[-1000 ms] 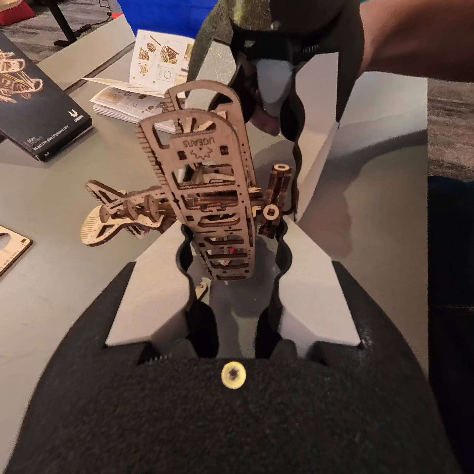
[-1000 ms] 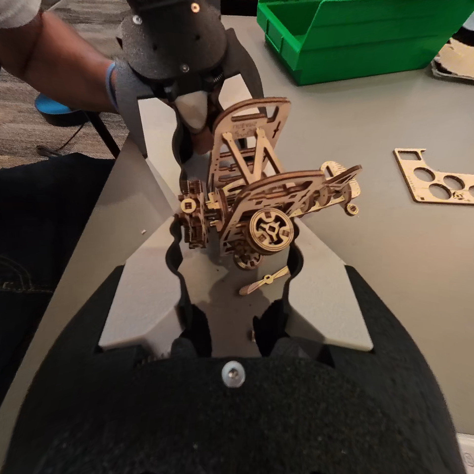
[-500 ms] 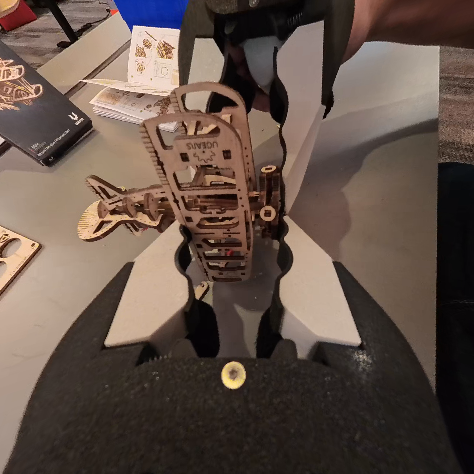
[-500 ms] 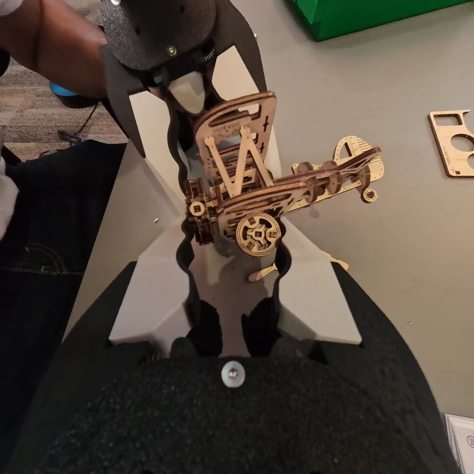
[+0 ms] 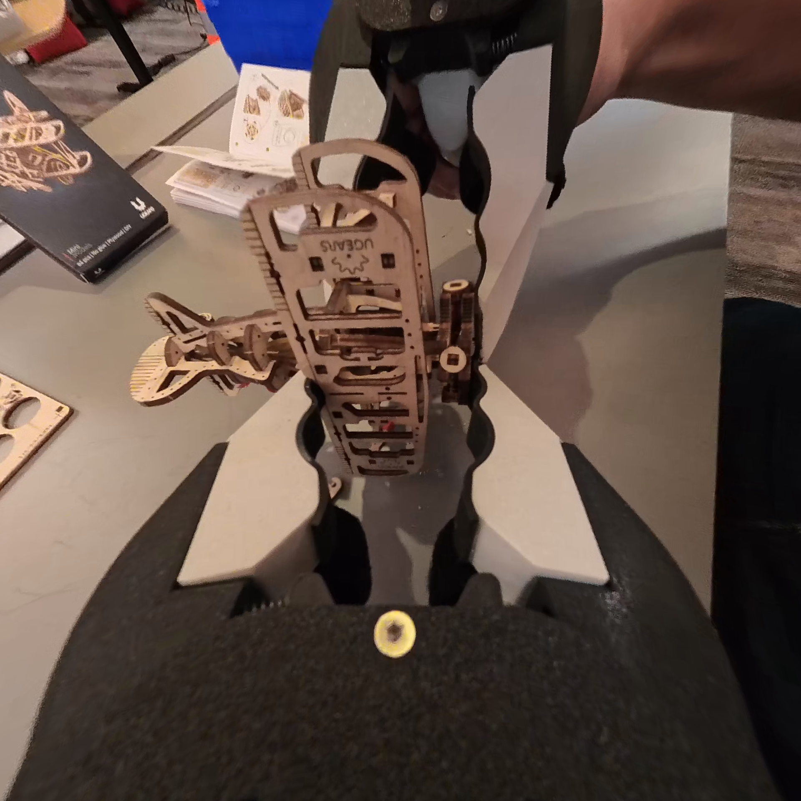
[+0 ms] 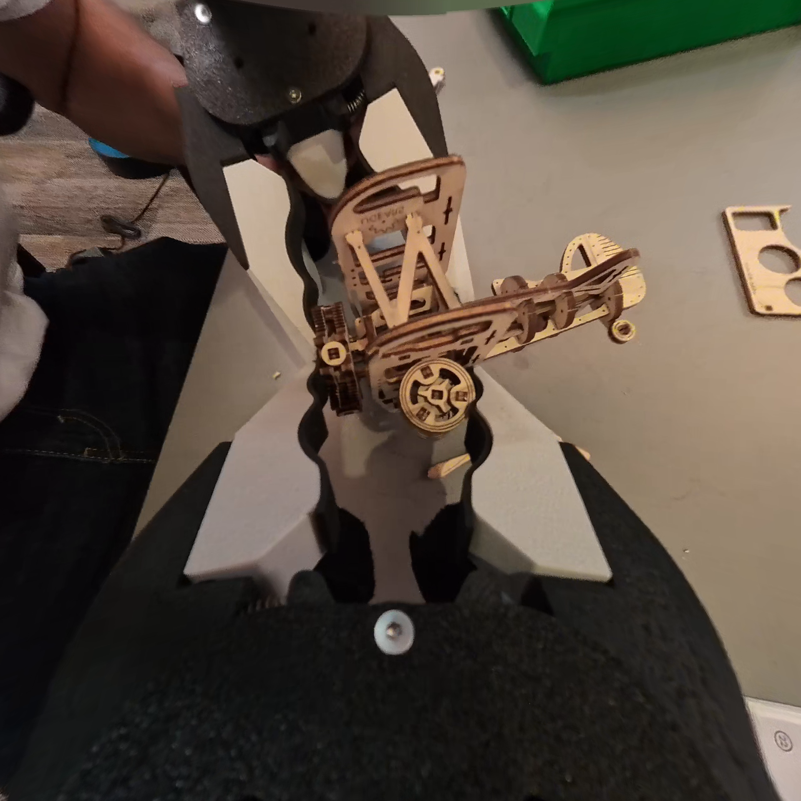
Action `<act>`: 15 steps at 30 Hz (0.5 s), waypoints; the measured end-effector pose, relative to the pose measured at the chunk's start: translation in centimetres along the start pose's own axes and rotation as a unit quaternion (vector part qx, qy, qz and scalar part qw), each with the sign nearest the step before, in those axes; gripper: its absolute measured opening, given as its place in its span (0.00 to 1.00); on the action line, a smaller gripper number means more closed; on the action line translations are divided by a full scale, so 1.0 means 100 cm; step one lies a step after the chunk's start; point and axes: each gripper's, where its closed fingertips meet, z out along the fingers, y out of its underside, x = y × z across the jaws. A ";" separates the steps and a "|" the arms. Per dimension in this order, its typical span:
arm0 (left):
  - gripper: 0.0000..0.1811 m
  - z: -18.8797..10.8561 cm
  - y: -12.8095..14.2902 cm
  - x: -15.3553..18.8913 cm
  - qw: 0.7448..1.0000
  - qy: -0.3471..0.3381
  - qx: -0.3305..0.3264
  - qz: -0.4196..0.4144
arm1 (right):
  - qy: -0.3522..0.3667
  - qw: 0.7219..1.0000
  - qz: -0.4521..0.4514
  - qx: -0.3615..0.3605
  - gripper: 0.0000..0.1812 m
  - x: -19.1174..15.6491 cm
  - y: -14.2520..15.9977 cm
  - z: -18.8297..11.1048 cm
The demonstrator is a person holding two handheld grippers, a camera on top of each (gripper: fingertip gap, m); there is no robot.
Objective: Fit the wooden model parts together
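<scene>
Item: wooden biplane model (image 5: 359, 346), part-assembled, laser-cut plywood. Held clear of the grey worktop (image 5: 86, 338) between two hand-held tools meeting from opposite sides. Wings stood roughly on edge, tail pointed out sideways, nose block with square-holed hub turned toward the person's side.

Left gripper (image 5: 392, 390): jaws parted to about the model's width and closed on it. One black pad lay against the lower wing edge, the other against the nose block.

Right gripper (image 6: 392, 390): jaws likewise part-open and closed on the model. One pad sat against the nose block, the other against the spoked wheel (image 6: 435, 394).

Loose propeller piece (image 6: 450, 466): lay flat on the worktop under the model, partly hidden by a right-gripper finger.

Punched plywood sheet (image 6: 763, 260): lay flat on the worktop, well apart from the model, with round holes cut out.

Black kit box (image 5: 73, 195): rested at the worktop's far side, printed with a picture of the model.

Instruction booklet (image 5: 260, 130): lay open beside the box, behind the wings.

Green bin (image 6: 650, 39): stood at the worktop's far edge in the right wrist view.

Blue container (image 5: 268, 30): seen beyond the booklet, only partly in frame.
</scene>
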 end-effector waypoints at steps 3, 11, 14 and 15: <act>0.35 -0.002 0.001 0.007 1.000 0.004 0.012 0.010 | 0.011 1.000 -0.004 -0.013 0.34 -0.008 0.002 0.001; 0.35 -0.004 0.007 0.013 0.999 0.008 0.038 0.029 | 0.023 0.999 -0.001 -0.022 0.36 -0.014 0.005 0.007; 0.35 -0.003 0.008 0.014 0.999 0.014 0.035 0.031 | 0.022 1.000 -0.006 -0.014 0.38 -0.014 0.007 0.008; 0.35 -0.003 0.008 0.014 0.999 0.015 0.036 0.029 | 0.019 1.000 -0.003 -0.004 0.39 -0.014 0.006 0.008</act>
